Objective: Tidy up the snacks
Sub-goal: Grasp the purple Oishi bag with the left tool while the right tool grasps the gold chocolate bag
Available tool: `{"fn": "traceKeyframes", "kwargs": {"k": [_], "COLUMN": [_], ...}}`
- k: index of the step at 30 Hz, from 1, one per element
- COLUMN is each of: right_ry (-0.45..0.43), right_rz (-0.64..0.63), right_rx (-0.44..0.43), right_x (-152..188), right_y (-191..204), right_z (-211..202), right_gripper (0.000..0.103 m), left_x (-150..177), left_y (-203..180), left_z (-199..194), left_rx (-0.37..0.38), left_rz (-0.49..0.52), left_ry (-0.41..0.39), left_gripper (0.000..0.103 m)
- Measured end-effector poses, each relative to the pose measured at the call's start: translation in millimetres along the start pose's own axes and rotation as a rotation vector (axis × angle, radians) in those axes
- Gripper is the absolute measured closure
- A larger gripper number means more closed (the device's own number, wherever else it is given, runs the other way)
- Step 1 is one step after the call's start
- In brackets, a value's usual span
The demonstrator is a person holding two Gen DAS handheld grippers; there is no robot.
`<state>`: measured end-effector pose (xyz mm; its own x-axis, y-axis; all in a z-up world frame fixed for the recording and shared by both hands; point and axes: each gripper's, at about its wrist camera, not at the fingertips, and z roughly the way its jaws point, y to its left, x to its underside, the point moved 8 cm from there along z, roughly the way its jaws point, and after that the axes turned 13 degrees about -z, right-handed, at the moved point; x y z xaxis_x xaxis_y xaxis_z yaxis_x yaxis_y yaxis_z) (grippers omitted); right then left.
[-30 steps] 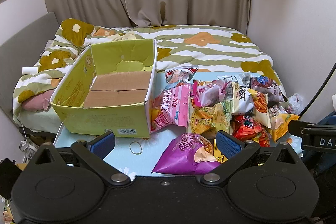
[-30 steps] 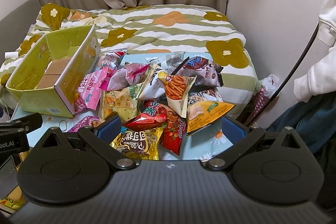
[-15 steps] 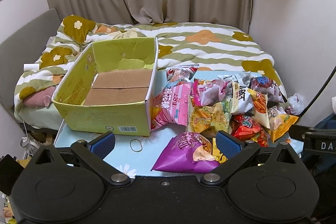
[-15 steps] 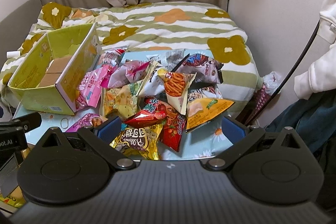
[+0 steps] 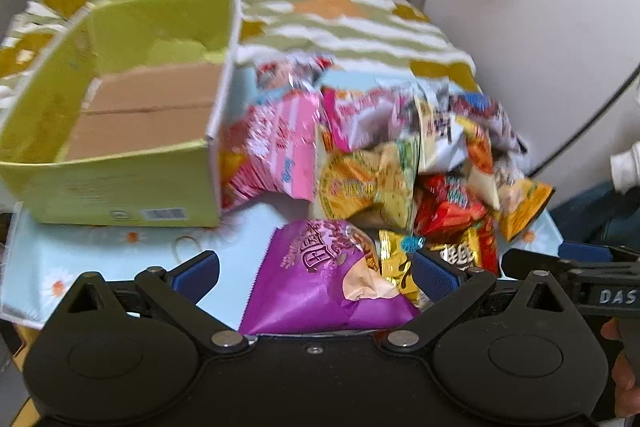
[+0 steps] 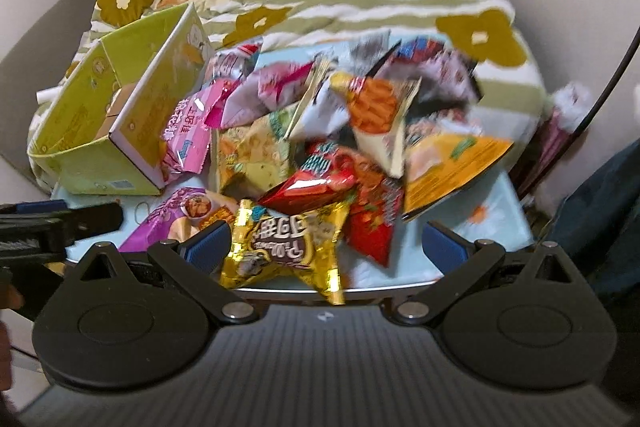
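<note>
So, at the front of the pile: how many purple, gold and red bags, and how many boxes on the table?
purple bag: 1
gold bag: 1
red bags: 2
box: 1
Total: 5

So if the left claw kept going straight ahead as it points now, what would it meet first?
Most likely the purple bag, already lying between the open left claw. Past it comes the snack pile.

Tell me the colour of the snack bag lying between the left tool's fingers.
Purple bag, clearest in the left wrist view.
</note>
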<state>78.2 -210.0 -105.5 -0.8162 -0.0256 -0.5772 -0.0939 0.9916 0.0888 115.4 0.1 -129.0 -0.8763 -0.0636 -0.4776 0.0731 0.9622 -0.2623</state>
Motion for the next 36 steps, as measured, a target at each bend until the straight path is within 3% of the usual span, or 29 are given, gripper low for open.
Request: {"fn": "traceKeyframes", "kwargs": {"k": [7,14,18,24,32,35,36], "right_ry": [0.06,0.119,0.158,0.177,0.186,0.198,0.198], "right_rz": [0.187,0.286,0.315,0.324,0.32,0.286,0.278], "right_rx": [-0.08,-0.098,-0.113,-0.106,-0.115,-0.104,-0.112], "right_x": [9,19,25,30,25,24,23], "right_y": [5,11,12,11,18,21,23], "right_z": [36,72,90,101,120,126,126], "right_gripper": [0.0,0.0,0.0,0.0,0.0,0.022,0.023], "left_x": [6,9,18,17,20,19,19], "left_y": [9,17,20,20,25,31,34], "left_z": [57,92,106,102,87,79,75], "left_rx": [0.056,0.15,0.166,0.197,0.171,0.159,0.156], "left_rz": [0.056,0.017,0.032,0.048,0.088,0.077,0.07], "left_ry": [0.15,0.255,0.326,0.306,0.267,0.248,0.24], "left_gripper": [0.0,0.0,0.016,0.026,0.029,0.029,0.029]}}
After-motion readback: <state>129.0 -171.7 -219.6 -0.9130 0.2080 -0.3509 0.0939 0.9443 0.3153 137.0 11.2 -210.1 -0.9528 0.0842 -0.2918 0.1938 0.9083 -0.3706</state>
